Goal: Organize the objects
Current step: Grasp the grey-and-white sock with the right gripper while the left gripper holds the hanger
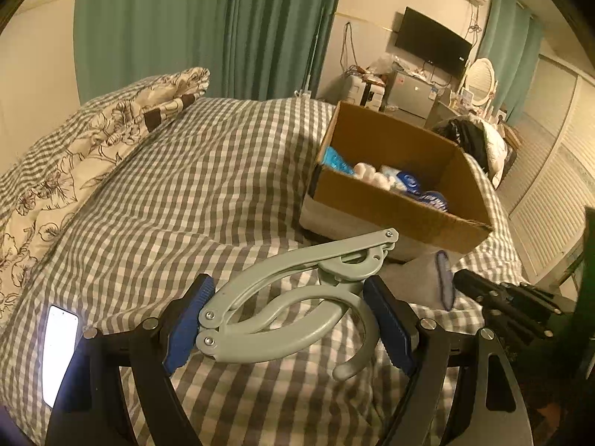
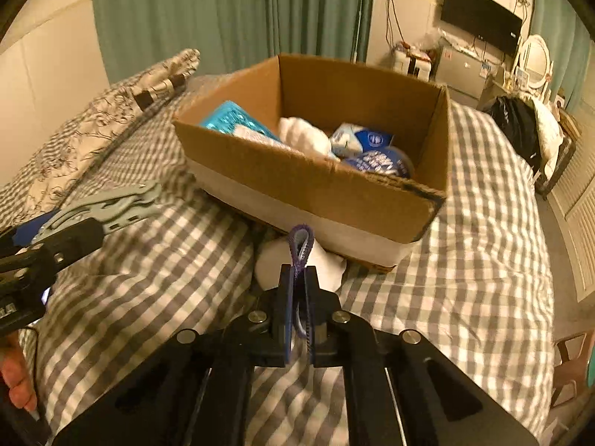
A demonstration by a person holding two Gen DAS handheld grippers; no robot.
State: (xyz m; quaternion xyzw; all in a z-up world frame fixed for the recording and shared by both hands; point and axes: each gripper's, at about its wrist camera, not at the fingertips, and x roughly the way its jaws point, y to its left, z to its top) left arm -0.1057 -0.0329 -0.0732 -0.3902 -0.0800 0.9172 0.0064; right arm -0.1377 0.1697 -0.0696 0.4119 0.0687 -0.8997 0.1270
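My left gripper (image 1: 288, 281) is shut on a grey folding hanger (image 1: 282, 297), which spans the wide gap between the blue pads (image 1: 186, 327). From the right wrist view that hanger (image 2: 111, 204) pokes out at the left, just above the bed. My right gripper (image 2: 298, 273) is shut on a thin purple-edged fabric piece (image 2: 300, 245) standing upright between its jaws. The same piece (image 1: 444, 278) shows in the left wrist view. It is held over a white soft thing (image 2: 327, 267) lying against the cardboard box (image 2: 297, 182).
The open box (image 1: 390, 200) sits on a grey checked bedspread (image 1: 204, 186) and holds a teal packet (image 2: 238, 119), a white bundle (image 2: 305, 133) and blue-and-white packs (image 2: 379, 160). A floral pillow (image 1: 93, 141) lies left. A lit phone (image 1: 59, 349) rests on the bed. A hand (image 2: 18, 383) shows.
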